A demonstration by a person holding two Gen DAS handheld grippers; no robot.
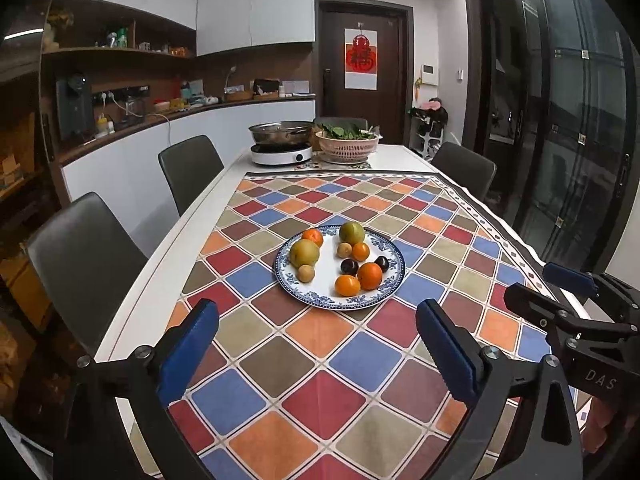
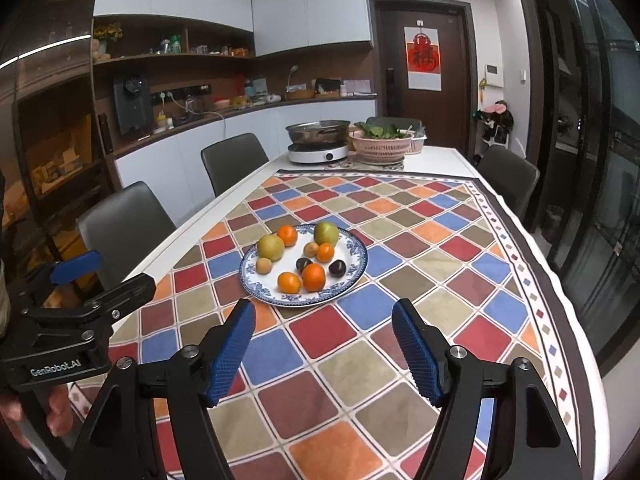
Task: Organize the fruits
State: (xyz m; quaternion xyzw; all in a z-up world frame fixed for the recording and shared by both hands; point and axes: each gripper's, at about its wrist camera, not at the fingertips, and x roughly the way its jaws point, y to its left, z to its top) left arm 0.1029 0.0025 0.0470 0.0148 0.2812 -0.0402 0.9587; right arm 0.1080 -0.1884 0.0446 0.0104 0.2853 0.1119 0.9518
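A blue-patterned white plate (image 1: 316, 298) sits on the checked tablecloth and also shows in the right wrist view (image 2: 256, 288). It holds two green-yellow pears (image 1: 304, 252), several oranges (image 1: 369, 275), two dark plums (image 1: 349, 266) and two small tan fruits (image 1: 305, 273). My left gripper (image 1: 318, 320) is open and empty, short of the plate's near rim. My right gripper (image 2: 324, 320) is open and empty, also short of the near rim. The right gripper also shows in the left wrist view (image 1: 560, 280), and the left gripper in the right wrist view (image 2: 100, 276).
A pan on an induction cooker (image 1: 281, 153) and a pink basket of greens (image 1: 347, 145) stand at the table's far end. Dark chairs (image 1: 80, 256) line the left side and another stands at the far right (image 1: 464, 168). A counter runs along the left wall.
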